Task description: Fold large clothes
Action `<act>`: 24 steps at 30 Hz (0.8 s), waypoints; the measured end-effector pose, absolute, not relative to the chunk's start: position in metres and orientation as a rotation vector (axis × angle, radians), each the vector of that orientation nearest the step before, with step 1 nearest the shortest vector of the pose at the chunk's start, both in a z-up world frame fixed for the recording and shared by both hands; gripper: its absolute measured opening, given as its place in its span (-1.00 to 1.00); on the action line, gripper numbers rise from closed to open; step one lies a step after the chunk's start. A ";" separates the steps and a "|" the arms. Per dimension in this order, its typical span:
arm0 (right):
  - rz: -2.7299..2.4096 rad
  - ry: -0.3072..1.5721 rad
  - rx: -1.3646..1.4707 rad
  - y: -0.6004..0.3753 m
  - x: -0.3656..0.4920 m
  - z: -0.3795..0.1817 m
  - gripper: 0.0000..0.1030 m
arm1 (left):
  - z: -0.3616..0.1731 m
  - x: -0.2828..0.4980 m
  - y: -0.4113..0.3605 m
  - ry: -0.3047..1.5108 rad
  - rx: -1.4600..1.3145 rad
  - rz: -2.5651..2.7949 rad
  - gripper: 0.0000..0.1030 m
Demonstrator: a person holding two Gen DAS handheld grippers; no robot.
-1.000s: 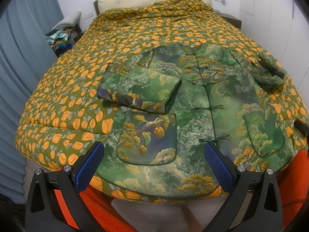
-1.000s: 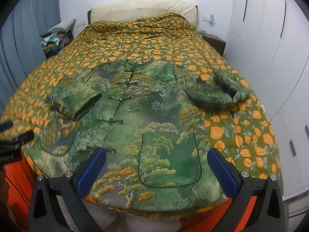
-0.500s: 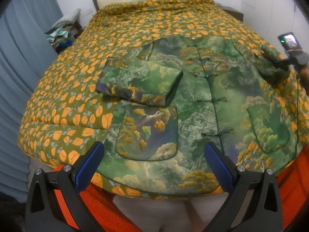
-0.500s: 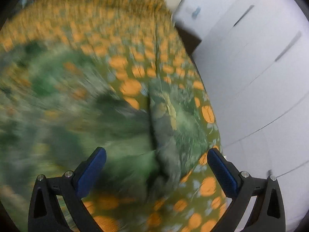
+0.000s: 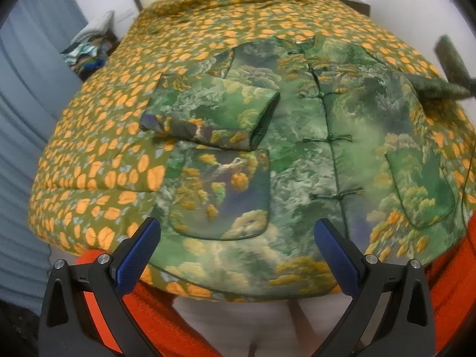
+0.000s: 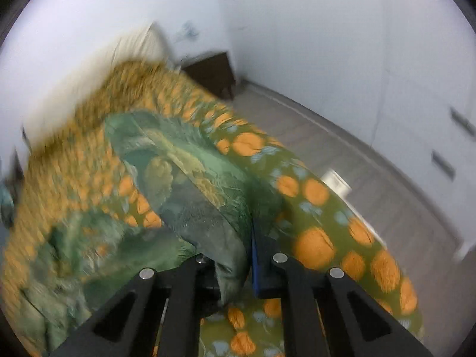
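Observation:
A green landscape-print padded jacket (image 5: 297,154) lies front up on the bed, buttoned down the middle. Its left sleeve (image 5: 214,116) is folded across the chest. My left gripper (image 5: 238,238) hangs open above the jacket's hem, with nothing between its blue pads. At the right edge the other sleeve (image 5: 440,89) is lifted off the quilt. In the right wrist view my right gripper (image 6: 247,255) is shut on that sleeve's cuff (image 6: 208,208), and the sleeve runs away from it toward the pillow.
An orange-and-olive leaf-print quilt (image 5: 119,119) covers the whole bed. A pillow (image 6: 139,44) and dark nightstand (image 6: 211,71) stand at the head. White cupboards (image 6: 416,89) line the right wall. Clothes pile (image 5: 86,53) sits left, by the blue curtain. Orange fabric (image 5: 446,267) is under the bed's near edge.
My right gripper swung right to the far sleeve, closed on its cuff and raised it. The left gripper sank slightly and stays open over the hem.

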State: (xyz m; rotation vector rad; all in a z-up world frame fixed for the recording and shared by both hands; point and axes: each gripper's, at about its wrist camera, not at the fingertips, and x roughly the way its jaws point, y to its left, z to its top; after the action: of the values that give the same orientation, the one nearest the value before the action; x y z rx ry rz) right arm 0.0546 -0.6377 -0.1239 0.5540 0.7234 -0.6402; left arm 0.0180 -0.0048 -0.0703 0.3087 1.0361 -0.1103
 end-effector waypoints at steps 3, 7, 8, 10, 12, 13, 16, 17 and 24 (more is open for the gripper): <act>-0.668 0.657 0.727 -0.648 0.007 -0.157 -0.82 | -0.072 0.016 -0.015 1.046 0.315 -0.148 1.00; -0.531 0.284 1.391 -0.668 -0.073 -0.249 -0.79 | -0.067 0.010 -0.021 1.021 0.342 -0.167 1.00; -0.531 0.221 1.503 -0.665 -0.087 -0.268 -0.67 | -0.066 0.009 -0.021 1.017 0.343 -0.166 1.00; -0.555 0.204 1.547 -0.659 -0.102 -0.282 -0.54 | -0.064 0.010 -0.019 1.018 0.336 -0.164 1.00; -0.552 0.213 1.516 -0.656 -0.108 -0.277 -0.38 | -0.064 0.014 -0.014 1.028 0.316 -0.155 1.00; -0.554 0.228 1.490 -0.655 -0.110 -0.272 -0.32 | -0.064 0.016 -0.011 1.031 0.307 -0.152 0.99; -0.605 0.311 1.370 -0.652 -0.115 -0.245 0.02 | -0.065 0.029 0.001 1.026 0.285 -0.160 1.00; -0.630 0.340 1.326 -0.650 -0.116 -0.234 0.11 | -0.066 0.037 0.006 1.014 0.286 -0.184 1.00; -0.531 0.532 0.915 -0.575 -0.106 -0.143 0.41 | -0.101 0.111 0.017 0.911 0.563 -0.356 0.99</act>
State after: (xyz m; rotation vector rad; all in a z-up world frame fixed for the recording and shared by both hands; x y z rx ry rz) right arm -0.1059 -0.5750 -0.1430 0.9145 0.5315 -0.5306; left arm 0.1108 0.0172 -0.1011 0.5633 0.9109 -0.3557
